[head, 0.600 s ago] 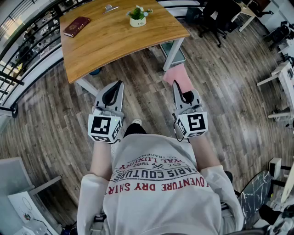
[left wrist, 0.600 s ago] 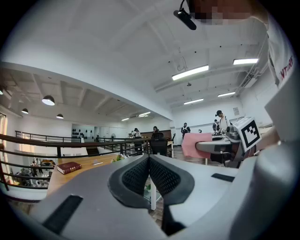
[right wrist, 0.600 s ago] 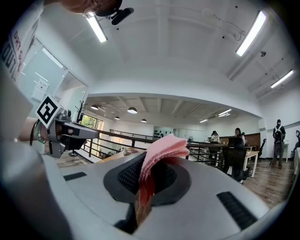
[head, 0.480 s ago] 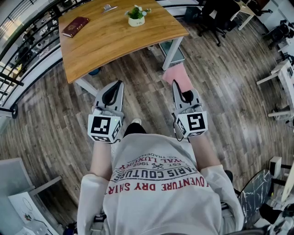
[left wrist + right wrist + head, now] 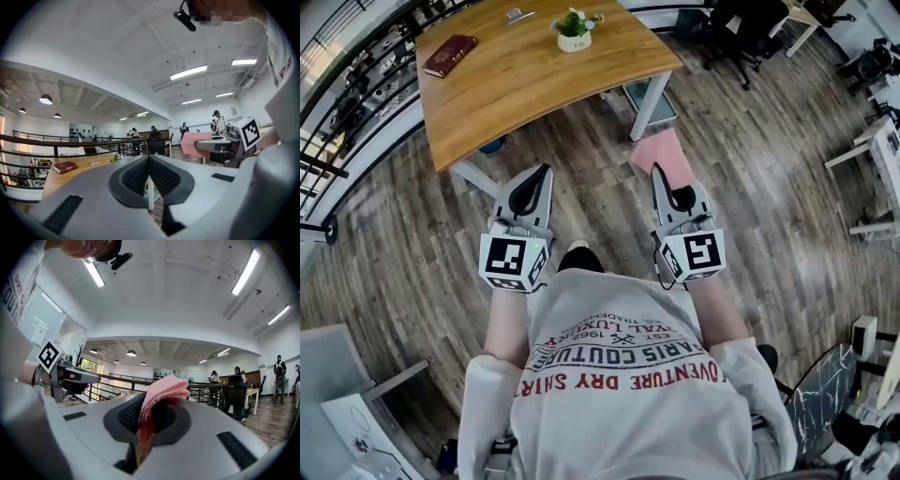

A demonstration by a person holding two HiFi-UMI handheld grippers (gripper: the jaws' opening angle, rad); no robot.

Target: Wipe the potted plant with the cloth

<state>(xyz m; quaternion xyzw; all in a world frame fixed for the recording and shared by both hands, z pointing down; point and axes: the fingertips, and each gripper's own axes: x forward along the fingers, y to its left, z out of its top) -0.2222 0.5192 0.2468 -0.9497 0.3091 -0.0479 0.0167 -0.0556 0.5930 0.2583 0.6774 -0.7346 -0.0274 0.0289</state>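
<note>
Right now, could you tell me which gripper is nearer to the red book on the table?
Left. The left gripper is short of the book, slightly to its right; the right gripper is much farther right.

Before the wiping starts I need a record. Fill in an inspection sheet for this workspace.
Surface: curved wooden table on white legs, ahead of the person; neither gripper is over it.
Job's things: small green potted plant in a white pot near the table's far edge; pink cloth hanging from the right gripper.
Clutter: dark red book; small silver object, too small to identify.
Grippers: left gripper shut, empty; right gripper shut on the pink cloth.
Cables: thin dark cable beside the right gripper's marker cube.
Surroundings: wood-plank floor, black railing at left, black office chairs beyond.
</note>
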